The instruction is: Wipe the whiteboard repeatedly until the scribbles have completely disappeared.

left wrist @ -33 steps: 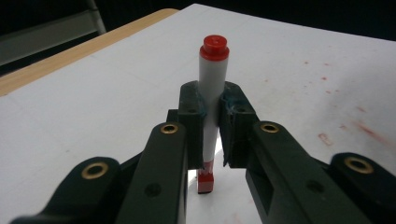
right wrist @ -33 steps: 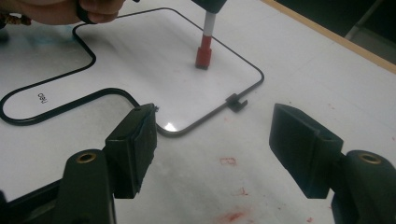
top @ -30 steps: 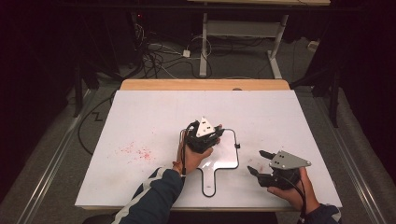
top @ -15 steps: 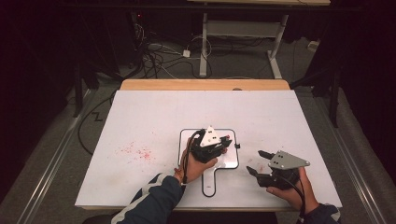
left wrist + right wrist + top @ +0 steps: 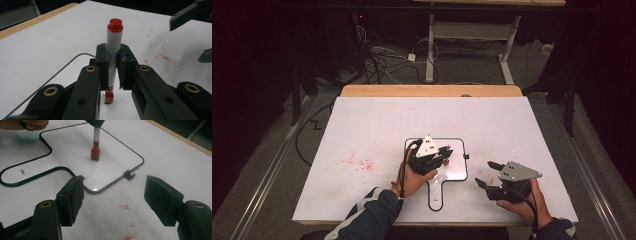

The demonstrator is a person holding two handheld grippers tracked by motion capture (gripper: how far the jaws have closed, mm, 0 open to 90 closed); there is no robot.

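A small white board (image 5: 457, 172) with a black rim and a handle lies on the table near the front. My left gripper (image 5: 439, 155) is over it, shut on a white marker (image 5: 113, 45) with a red end on top. The marker stands upright, and its red square lower end (image 5: 95, 152) touches the white board (image 5: 75, 152). In the left gripper view the left gripper (image 5: 113, 65) clamps the barrel at mid-height. My right gripper (image 5: 486, 175) hovers to the right of the board, open, and the right gripper (image 5: 113, 195) has nothing between its jaws.
The white table top (image 5: 377, 125) has red ink smears at the left (image 5: 357, 162) and red marks near the right gripper (image 5: 125, 207). A wooden edge (image 5: 432, 91) runs along the back. Cables (image 5: 382, 60) lie on the floor beyond the table.
My left gripper has carried the marker nearer to me and lower over the board, drifting slightly sideways. The right gripper has barely moved and remains open.
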